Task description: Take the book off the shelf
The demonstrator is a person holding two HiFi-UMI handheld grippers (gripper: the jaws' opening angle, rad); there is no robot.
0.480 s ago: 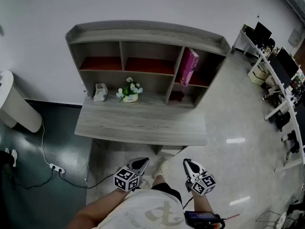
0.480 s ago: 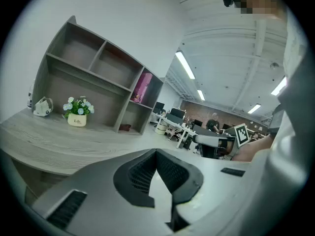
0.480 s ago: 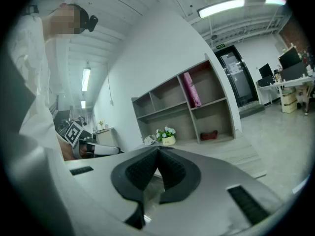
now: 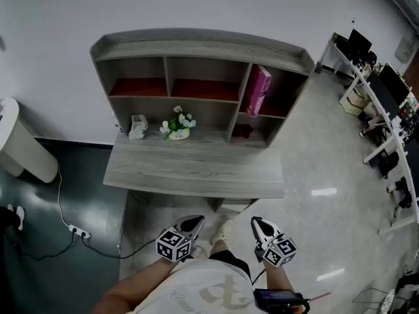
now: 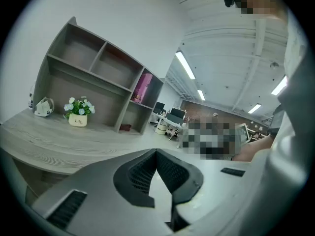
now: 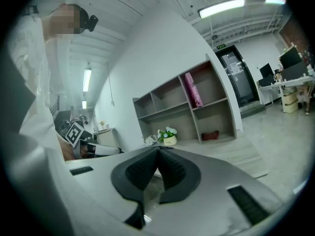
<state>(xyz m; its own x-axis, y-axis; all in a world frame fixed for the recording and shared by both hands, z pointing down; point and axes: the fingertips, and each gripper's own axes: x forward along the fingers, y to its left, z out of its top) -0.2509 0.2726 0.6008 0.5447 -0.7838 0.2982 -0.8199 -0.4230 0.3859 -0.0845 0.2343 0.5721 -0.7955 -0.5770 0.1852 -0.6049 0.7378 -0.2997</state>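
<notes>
A pink book (image 4: pixel 258 90) stands leaning in the upper right compartment of the grey wooden shelf unit (image 4: pixel 196 44); it also shows as the pink book (image 5: pixel 142 87) in the left gripper view and the pink book (image 6: pixel 193 89) in the right gripper view. Both grippers hang low near the person's body, well short of the desk. My left gripper (image 4: pixel 194 223) is shut with nothing in it, tips touching (image 5: pixel 155 151). My right gripper (image 4: pixel 256 223) is also shut and empty (image 6: pixel 158 149).
A desk top (image 4: pixel 196 172) juts out below the shelf. On it stand a small flower pot (image 4: pixel 178 125) and a white object (image 4: pixel 137 127). A dark red item (image 4: pixel 243 132) lies in the lower right compartment. A power strip (image 4: pixel 77 229) lies on the floor at left, office desks (image 4: pixel 380 103) at right.
</notes>
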